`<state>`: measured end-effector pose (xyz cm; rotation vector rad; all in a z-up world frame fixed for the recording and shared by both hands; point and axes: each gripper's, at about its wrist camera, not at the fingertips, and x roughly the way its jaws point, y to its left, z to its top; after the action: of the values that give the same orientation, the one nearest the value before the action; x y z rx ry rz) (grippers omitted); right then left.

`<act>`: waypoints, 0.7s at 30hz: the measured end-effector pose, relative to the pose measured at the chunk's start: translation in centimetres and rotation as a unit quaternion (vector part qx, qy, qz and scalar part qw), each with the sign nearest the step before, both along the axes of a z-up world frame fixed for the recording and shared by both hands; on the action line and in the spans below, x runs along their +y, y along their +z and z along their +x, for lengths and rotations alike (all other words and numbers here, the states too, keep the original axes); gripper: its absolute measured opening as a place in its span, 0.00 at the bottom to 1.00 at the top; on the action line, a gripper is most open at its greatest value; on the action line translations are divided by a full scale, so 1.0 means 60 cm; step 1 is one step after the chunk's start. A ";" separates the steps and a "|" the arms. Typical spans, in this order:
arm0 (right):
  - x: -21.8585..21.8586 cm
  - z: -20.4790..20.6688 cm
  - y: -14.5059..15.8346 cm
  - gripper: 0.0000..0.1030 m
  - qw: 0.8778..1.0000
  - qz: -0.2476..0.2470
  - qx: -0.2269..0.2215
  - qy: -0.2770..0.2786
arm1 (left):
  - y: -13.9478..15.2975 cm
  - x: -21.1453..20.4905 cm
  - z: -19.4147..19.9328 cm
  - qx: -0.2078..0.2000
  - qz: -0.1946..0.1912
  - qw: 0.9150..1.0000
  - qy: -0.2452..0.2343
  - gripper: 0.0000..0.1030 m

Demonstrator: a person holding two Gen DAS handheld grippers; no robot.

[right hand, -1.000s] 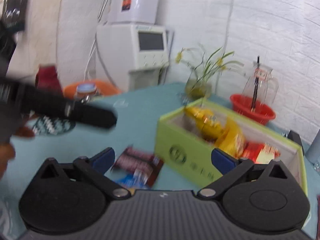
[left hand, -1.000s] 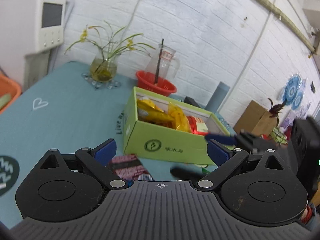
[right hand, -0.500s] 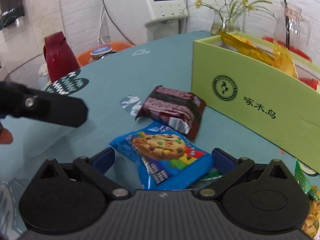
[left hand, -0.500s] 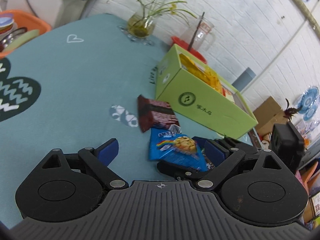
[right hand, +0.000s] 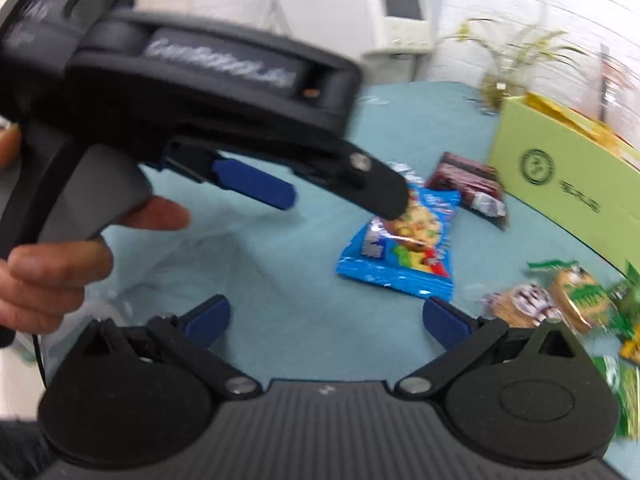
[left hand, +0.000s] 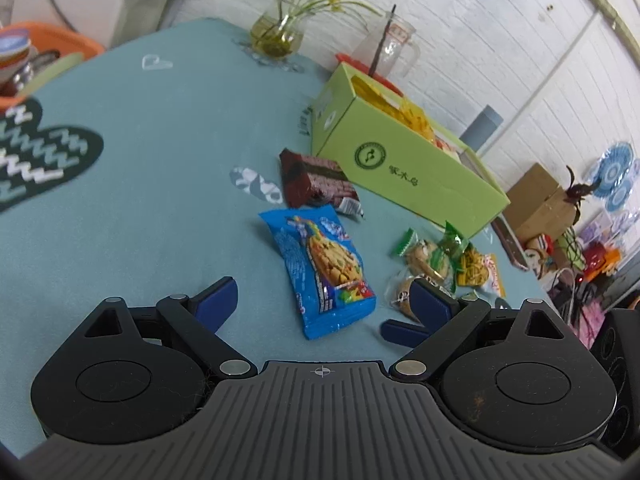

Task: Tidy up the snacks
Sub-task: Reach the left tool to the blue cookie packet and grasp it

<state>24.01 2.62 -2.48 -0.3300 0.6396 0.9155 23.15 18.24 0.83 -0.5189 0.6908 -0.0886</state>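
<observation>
Snacks lie loose on the teal tablecloth (left hand: 160,168) in front of the green box (left hand: 404,172), which stands open at the top with yellow packets showing inside. Blue cookie packet (left hand: 320,268) lies flat, nearest the grippers; dark red wafer packet (left hand: 316,184) sits just beyond it, close against the long side of the box (contact with the box not clear). Small cluster of green-wrapped biscuits (left hand: 436,256) lies to the right of the blue packet, apart from it.

Left gripper (left hand: 324,300): jaws spread wide, having eased slightly narrower just now; nothing gripped. Blue packet lies below and ahead, between the lines of the two fingers, pads clear of it.

Right gripper (right hand: 326,316): jaws spread wide, nothing between the pads; bare tablecloth under it, blue packet just ahead. Right wrist view is motion-blurred; the person's hand (right hand: 60,272) on the left gripper's handle fills its left side.

Glass vase with yellow flowers (left hand: 276,36) and glass jug (left hand: 392,48) stand at the far edge by the white brick wall.
</observation>
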 end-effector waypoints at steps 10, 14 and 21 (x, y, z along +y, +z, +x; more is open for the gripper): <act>0.037 0.093 0.000 0.99 0.998 0.014 0.037 -0.049 | -0.002 -0.007 0.077 0.027 0.011 0.999 -0.026 0.78; 0.043 0.071 -0.001 0.99 0.999 0.001 0.026 -0.035 | -0.020 -0.024 0.084 0.054 0.022 0.996 -0.062 0.44; -0.012 -0.014 0.001 0.99 0.999 -0.007 0.025 -0.028 | -0.022 -0.087 0.004 0.049 0.028 0.991 -0.125 0.41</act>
<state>23.19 1.89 -2.40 -0.3016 0.6972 0.8689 23.42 13.01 -0.47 -0.3823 0.8500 -0.2792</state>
